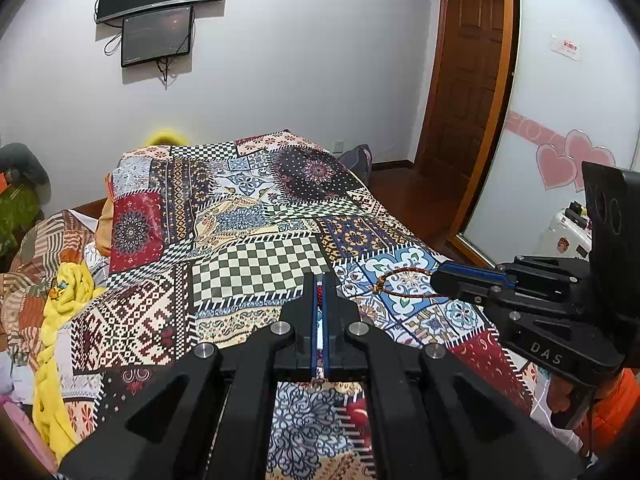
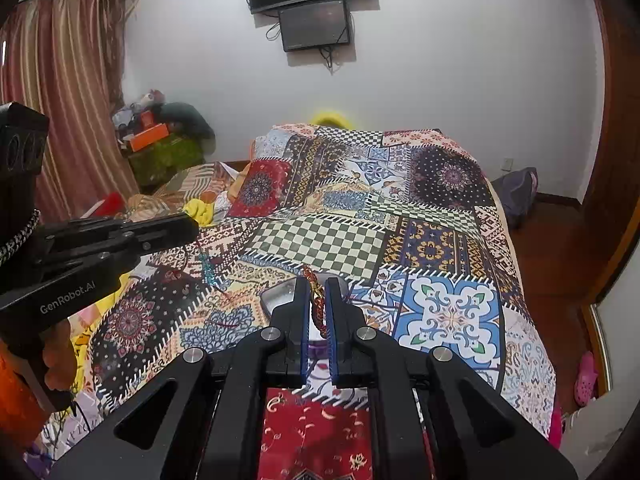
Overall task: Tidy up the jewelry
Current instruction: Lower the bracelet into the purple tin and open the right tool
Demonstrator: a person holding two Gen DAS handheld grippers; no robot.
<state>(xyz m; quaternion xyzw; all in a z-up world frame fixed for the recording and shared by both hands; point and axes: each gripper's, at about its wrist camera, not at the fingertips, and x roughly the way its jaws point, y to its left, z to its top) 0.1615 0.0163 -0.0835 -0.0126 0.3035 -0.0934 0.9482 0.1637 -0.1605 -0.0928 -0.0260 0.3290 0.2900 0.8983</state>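
My right gripper is shut on a thin red-and-gold braided bracelet. In the left wrist view that bracelet hangs as a loop from the right gripper above the patchwork bedspread. My left gripper is shut on a dark red beaded strand, seen only as a sliver between the jaws. In the right wrist view the left gripper sits at the left; a teal strand and red cords lie on the bedspread below it.
A clear plastic lid or tray lies by the right gripper's left finger. Yellow cloth is bunched at the bed's left. Curtain and cluttered stand at far left; wooden door and floor at right.
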